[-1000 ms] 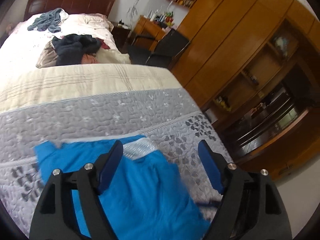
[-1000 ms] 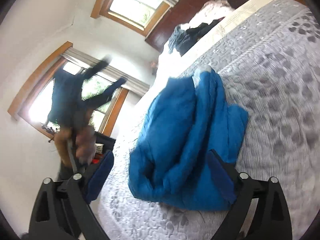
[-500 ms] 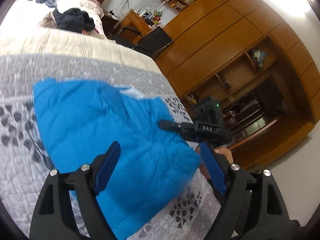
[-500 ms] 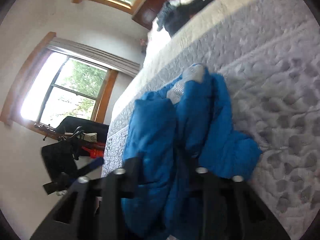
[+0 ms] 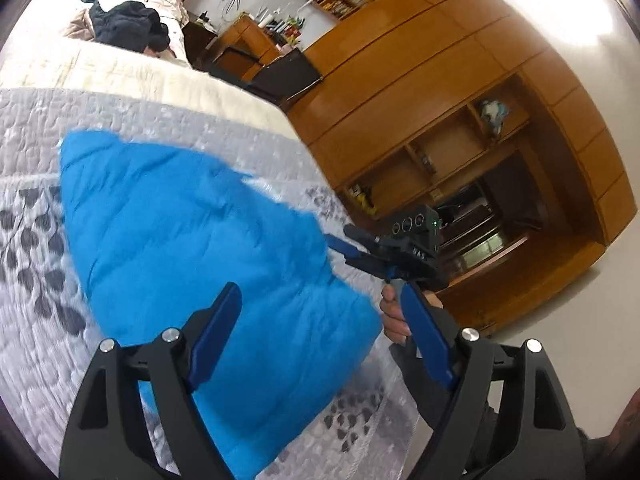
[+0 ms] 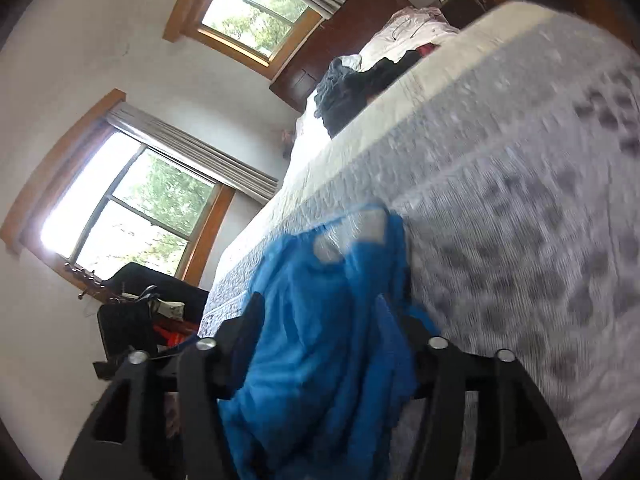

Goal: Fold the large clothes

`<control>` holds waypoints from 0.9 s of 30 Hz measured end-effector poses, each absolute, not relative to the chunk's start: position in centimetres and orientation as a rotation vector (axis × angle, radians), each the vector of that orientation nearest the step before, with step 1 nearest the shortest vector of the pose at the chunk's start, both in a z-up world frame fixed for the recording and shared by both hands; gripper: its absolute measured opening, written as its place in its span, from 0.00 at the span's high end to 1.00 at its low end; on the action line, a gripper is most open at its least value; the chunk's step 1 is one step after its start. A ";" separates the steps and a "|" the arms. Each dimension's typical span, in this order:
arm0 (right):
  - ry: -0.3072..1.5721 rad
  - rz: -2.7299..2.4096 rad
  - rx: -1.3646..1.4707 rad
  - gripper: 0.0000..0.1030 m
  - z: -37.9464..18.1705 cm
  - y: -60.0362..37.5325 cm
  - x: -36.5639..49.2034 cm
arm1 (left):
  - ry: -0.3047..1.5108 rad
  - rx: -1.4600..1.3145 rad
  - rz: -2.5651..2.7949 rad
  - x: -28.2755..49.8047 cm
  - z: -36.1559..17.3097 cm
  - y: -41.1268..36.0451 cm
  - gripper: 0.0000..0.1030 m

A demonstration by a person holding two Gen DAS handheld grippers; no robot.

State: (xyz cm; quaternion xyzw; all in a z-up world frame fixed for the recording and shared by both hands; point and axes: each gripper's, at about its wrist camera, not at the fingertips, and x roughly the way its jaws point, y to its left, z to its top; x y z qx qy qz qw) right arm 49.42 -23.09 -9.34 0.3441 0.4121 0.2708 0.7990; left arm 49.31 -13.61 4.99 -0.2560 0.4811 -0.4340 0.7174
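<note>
A bright blue padded jacket (image 5: 180,232) lies folded over on the grey quilted bed (image 5: 40,280). My left gripper (image 5: 318,296) hovers open over its near right corner with nothing between the fingers. In the left wrist view my right gripper (image 5: 344,250), held by a hand (image 5: 394,320), bites the jacket's right edge. In the right wrist view the blue jacket (image 6: 320,340) bunches between the narrowed fingers of my right gripper (image 6: 328,320), which is shut on it. The jacket's pale lining (image 6: 352,236) shows at its far end.
Dark clothes (image 5: 128,24) are piled further up the bed by the headboard. A wooden wardrobe wall (image 5: 440,100) and a black chair (image 5: 288,72) stand right of the bed. Windows (image 6: 132,220) and a black bag (image 6: 132,320) are on the other side. Grey quilt (image 6: 520,240) stretches beyond the jacket.
My right gripper went from open beside the jacket to closed on its edge. The left gripper drew back and stayed open above the jacket.
</note>
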 end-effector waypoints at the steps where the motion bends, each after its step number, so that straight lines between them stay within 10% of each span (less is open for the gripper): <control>1: 0.923 0.602 0.723 0.39 -9.2 -22.1 50.4 | 1.079 -0.586 -0.982 49.2 4.5 -14.1 0.22; 3: 1.017 0.617 0.710 0.42 -10.0 -20.4 51.9 | 1.115 -0.622 -1.041 48.6 3.3 -15.0 0.22; 5: 1.076 0.633 0.670 0.85 -10.5 -18.9 52.8 | 1.160 -0.642 -1.096 47.6 1.8 -16.4 0.23; 8: 0.960 0.644 0.704 0.91 -9.8 -20.4 51.8 | 1.198 -0.603 -1.109 46.4 -0.3 -18.2 0.29; 15: 0.951 0.591 0.870 0.94 -18.2 -23.3 49.5 | 1.244 -0.488 -1.081 46.0 -1.7 -21.0 0.38; 22: 0.871 0.536 0.695 0.66 -10.6 -23.4 50.3 | 1.168 -0.515 -1.031 52.5 4.0 -17.5 0.24; 27: 0.981 0.680 0.580 0.65 -9.3 -18.6 53.5 | 1.289 -0.525 -0.969 57.4 0.8 -18.6 0.26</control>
